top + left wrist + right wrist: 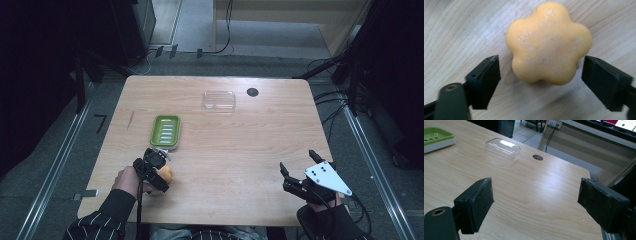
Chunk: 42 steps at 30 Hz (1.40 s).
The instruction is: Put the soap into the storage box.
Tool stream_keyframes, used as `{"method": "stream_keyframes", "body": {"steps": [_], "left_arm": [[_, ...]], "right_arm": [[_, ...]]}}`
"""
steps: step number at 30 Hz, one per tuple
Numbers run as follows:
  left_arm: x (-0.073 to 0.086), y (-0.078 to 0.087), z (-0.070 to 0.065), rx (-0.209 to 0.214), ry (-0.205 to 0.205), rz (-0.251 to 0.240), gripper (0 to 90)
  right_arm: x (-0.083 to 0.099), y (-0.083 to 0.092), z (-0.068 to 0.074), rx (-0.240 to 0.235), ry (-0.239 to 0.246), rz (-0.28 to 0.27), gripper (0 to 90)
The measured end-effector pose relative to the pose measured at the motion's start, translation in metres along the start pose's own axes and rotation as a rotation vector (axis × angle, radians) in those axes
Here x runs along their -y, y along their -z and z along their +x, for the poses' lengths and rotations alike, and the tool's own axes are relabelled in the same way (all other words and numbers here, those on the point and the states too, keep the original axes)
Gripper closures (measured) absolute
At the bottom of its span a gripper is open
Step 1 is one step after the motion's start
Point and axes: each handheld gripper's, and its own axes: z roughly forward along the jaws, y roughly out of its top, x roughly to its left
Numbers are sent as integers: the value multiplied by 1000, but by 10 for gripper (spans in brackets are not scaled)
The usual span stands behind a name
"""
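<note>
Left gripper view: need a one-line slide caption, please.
Open tongs flank a yellow flower-shaped soap on the wooden table, not yet gripping.

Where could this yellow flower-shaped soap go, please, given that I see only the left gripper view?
Observer: A green soap dish sits empty on the table, just beyond the soap.
Operator: Does it have a cover?
Observer: A clear lid lies apart from it, farther back, near a round hole in the tabletop.
Operator: And the other gripper?
Observer: The right gripper is open by the table's near right corner, with nothing between its jaws.
</note>
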Motion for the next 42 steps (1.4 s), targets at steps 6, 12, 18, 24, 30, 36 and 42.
{"method": "stream_keyframes", "body": {"steps": [6,12,18,24,30,36,42], "left_arm": [[-1,-2,3,8,-9,9,248],[-3,-4,3,24,-22,7,318],[-3,-5,2,24,-32,9,383],[-1,-5,2,26,-39,0,391],[-1,-5,3,18,-49,-1,393],[1,-4,4,-1,-45,0,394],[3,-2,7,-2,-43,-1,393]], "right_arm": [[0,0,0,-1,-3,1,134],[0,0,0,1,-3,0,134],[0,0,0,-1,1,-2,134],[0,0,0,-1,-3,0,134],[0,0,0,-3,2,-2,134],[0,0,0,-1,-3,-1,134],[0,0,0,-3,0,-2,133]]}}
